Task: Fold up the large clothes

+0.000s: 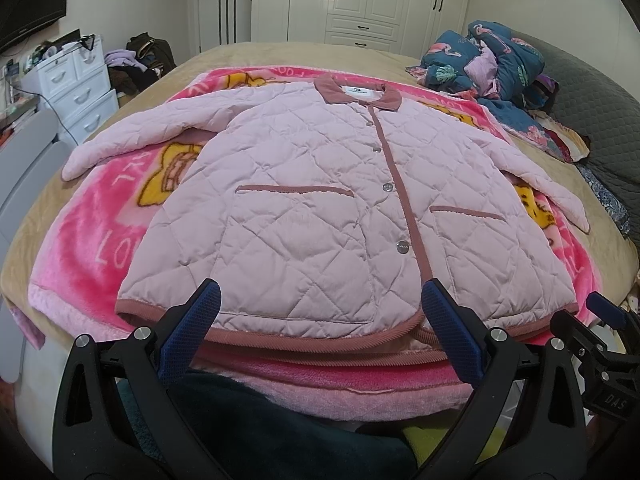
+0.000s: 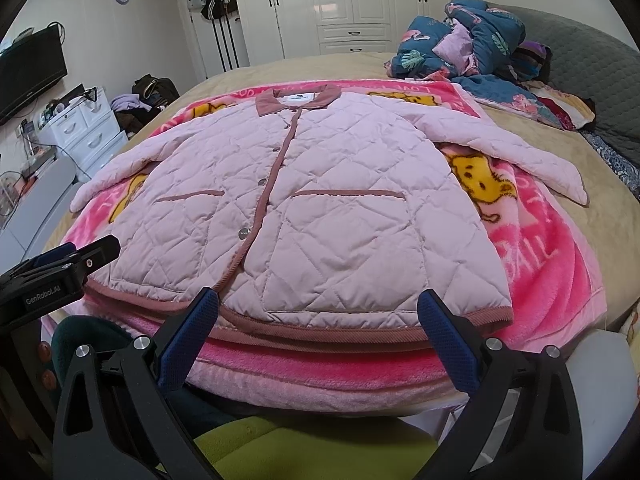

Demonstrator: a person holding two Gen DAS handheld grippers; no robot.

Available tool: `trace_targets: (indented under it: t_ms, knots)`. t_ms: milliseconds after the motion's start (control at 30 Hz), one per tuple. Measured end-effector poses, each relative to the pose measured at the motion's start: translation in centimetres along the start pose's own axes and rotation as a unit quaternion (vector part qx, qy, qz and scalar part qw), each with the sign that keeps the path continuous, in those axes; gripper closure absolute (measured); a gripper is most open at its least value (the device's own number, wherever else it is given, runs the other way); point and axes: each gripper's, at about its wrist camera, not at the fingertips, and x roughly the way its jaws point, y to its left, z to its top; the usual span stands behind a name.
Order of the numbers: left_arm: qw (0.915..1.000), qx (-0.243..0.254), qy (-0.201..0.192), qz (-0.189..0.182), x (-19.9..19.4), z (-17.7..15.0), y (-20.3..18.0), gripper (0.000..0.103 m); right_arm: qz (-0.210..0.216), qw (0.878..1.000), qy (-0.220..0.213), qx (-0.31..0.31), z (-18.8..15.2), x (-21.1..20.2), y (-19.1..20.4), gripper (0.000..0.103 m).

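Note:
A pink quilted jacket (image 1: 320,208) (image 2: 304,216) with dusty-rose collar, trim and snap buttons lies spread flat, front up, on a pink cartoon blanket (image 1: 92,232) (image 2: 552,272). Both sleeves stretch out to the sides. My left gripper (image 1: 320,292) hovers open just before the hem, left of the button placket, with nothing between its blue pads. My right gripper (image 2: 318,300) is open too, above the hem on the jacket's right half. In the left wrist view the right gripper (image 1: 608,312) shows at the right edge; the left gripper (image 2: 68,256) shows at the left in the right wrist view.
The blanket lies on a tan bed (image 1: 280,52) (image 2: 320,68). A heap of blue patterned bedding (image 1: 492,60) (image 2: 472,44) sits at the far right, by a grey headboard (image 2: 592,76). White drawers (image 1: 76,84) stand left; white wardrobes (image 2: 352,0) line the back wall.

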Motion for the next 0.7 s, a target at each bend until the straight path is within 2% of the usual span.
trace_targets:
  t_ms: [300, 400, 700]
  knots:
    - [1.0, -0.002, 0.0, 0.001, -0.1, 0.0, 0.0, 0.009, 0.003, 1.0, 0.004, -0.013, 0.5, 0.5, 0.3, 0.004]
    - [1.0, -0.005, -0.003, 0.005, 0.3, 0.9, -0.1, 0.009, 0.0, 0.999, 0.008, -0.033, 1.2, 0.9, 0.5, 0.004]
    - [0.9997, -0.01, -0.011, 0.018, 1.8, 4.4, 0.2, 0.009, 0.007, 0.999, -0.004, -0.032, 4.6, 1.7, 0.3, 0.004]
